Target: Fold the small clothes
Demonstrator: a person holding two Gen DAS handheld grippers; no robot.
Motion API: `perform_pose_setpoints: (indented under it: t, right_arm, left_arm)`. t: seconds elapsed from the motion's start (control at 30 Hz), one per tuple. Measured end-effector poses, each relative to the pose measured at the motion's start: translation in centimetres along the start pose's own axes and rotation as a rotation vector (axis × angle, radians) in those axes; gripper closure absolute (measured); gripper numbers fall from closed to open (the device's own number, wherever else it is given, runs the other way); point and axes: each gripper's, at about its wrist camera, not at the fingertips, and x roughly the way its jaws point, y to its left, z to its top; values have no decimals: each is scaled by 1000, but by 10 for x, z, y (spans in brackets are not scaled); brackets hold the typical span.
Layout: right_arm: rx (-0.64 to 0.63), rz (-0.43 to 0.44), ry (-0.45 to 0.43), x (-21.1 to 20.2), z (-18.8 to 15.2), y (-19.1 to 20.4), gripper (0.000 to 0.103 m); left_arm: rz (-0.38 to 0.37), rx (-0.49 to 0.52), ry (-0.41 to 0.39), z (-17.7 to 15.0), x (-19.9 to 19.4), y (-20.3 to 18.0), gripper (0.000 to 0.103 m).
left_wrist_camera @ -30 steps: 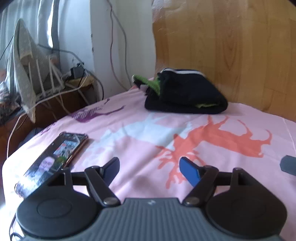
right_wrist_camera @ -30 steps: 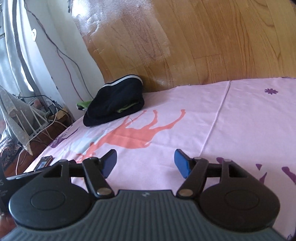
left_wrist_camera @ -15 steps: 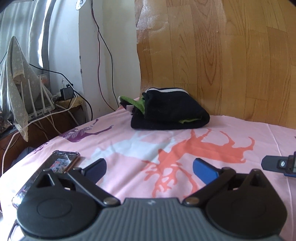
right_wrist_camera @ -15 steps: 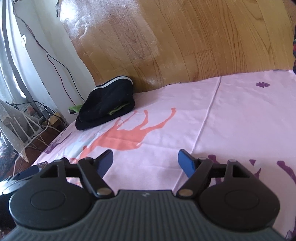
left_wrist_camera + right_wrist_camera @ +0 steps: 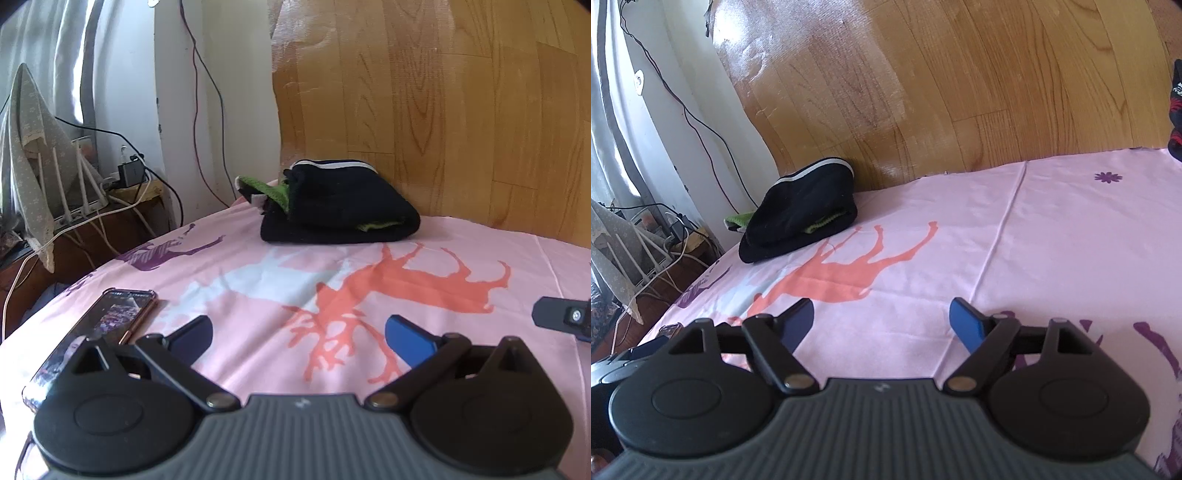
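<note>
Folded dark garment (image 5: 340,210) lies at the far end of the bed, against the wood-grain headboard (image 5: 443,110). It is black with a white stripe along its top edge; a green layer shows at its left end and at the fold on its right. In the right wrist view the same bundle (image 5: 801,210) sits far left, close to the corner where headboard meets the white wall (image 5: 177,92).

Pink sheet (image 5: 258,280) with deer prints covers the bed; an orange deer print (image 5: 399,288) lies between the garment and the grippers.

Left gripper (image 5: 297,334): jaws spread wide, nothing between them, only sheet below. Well apart from the garment.

Right gripper (image 5: 881,321): jaws opening, nothing between them, sheet below. Also well apart from the garment. Part of it shows at the right edge of the left wrist view.

Phone (image 5: 96,332) lies on the sheet just left of the left gripper, screen lit. Cables and a charger (image 5: 129,173) sit on a low stand by the wall.
</note>
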Motion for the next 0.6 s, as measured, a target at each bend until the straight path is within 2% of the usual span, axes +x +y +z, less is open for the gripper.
perform_pose_setpoints:
  t: [0.6]
  right_arm:
    - [7, 5, 2, 0, 1, -2, 20]
  left_arm:
    - [2, 7, 14, 1, 1, 0, 0]
